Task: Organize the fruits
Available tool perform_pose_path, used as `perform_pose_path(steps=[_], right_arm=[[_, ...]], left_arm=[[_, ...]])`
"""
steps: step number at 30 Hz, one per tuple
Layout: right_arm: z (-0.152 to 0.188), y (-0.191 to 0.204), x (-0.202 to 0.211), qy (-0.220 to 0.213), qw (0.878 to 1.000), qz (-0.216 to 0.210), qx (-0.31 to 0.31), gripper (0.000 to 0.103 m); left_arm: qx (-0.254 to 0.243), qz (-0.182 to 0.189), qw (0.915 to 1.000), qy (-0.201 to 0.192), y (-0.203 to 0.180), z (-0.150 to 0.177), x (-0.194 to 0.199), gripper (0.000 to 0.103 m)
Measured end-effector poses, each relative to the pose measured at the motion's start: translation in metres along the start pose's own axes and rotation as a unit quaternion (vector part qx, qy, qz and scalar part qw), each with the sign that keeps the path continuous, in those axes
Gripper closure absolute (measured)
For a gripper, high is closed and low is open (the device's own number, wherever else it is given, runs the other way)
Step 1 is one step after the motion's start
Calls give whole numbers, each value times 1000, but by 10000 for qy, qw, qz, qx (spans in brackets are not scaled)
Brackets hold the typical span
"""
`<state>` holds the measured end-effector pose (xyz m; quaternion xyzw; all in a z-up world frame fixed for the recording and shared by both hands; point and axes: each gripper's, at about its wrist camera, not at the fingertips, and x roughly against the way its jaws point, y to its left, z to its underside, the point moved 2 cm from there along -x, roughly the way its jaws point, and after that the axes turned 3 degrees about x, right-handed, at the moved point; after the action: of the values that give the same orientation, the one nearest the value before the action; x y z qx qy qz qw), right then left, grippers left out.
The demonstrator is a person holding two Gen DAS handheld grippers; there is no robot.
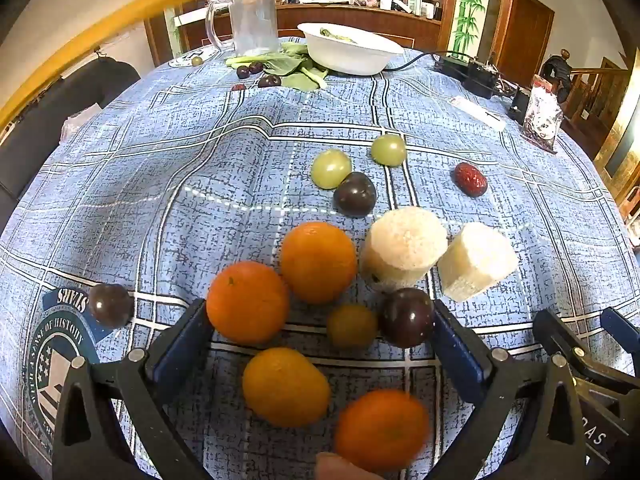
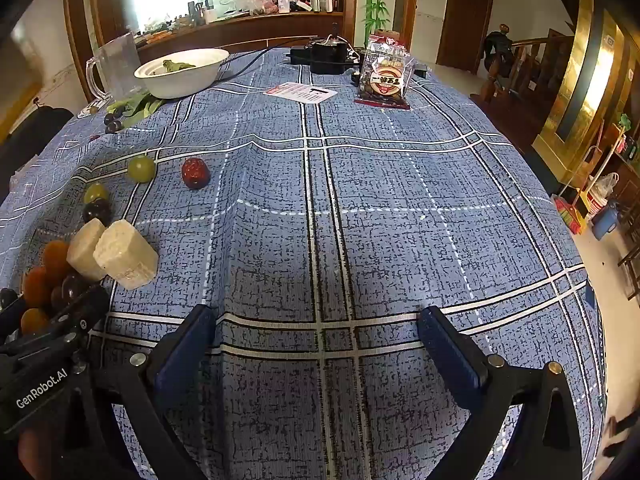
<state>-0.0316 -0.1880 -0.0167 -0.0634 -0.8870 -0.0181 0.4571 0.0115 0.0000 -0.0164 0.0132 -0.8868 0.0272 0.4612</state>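
1. Left gripper (image 1: 320, 344): jaws fully apart, nothing held; angled down over the fruit cluster. Left finger's tip meets an orange in view; contact unclear. Right finger just beside a dark plum.
2. Right gripper (image 2: 318, 344): jaws fully apart, nothing between them but bare tablecloth (image 2: 400, 200); sits right of the cluster, well apart from the fruit.
3. Oranges, 4 pcs: one by the left finger (image 1: 247, 302), one behind it (image 1: 318, 262), touching; one between the fingers (image 1: 285, 387); one nearest the camera, blurred (image 1: 382, 429).
4. Dark plums near the grippers: at the right finger (image 1: 406, 317), beside a green grape (image 1: 355, 194), and one apart at left on the cloth's emblem (image 1: 110, 305).
5. Small olive-green fruit (image 1: 352, 326): between the fingers, next to the plum.
6. Green grapes, 2 pcs: (image 1: 331, 169), (image 1: 388, 150).
7. Pale cut chunks, 2 pcs, side by side: (image 1: 402, 248), (image 1: 476, 260). Kind unclear.
8. Red date (image 1: 470, 179): alone, right of the grapes.
9. Far end: white bowl (image 1: 348, 50), glass mug (image 1: 252, 20), leafy greens (image 1: 288, 66), more dark fruit (image 1: 256, 72).
10. Snack packet (image 2: 385, 78), far right.
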Motion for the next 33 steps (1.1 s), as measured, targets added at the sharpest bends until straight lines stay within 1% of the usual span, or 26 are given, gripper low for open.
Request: perform_pose_path(steps=[33], right_arm=[[-2, 0, -2, 22, 10000, -8, -5, 1]], left_arm=[[-7, -9, 10000, -11, 0, 0, 1, 0]])
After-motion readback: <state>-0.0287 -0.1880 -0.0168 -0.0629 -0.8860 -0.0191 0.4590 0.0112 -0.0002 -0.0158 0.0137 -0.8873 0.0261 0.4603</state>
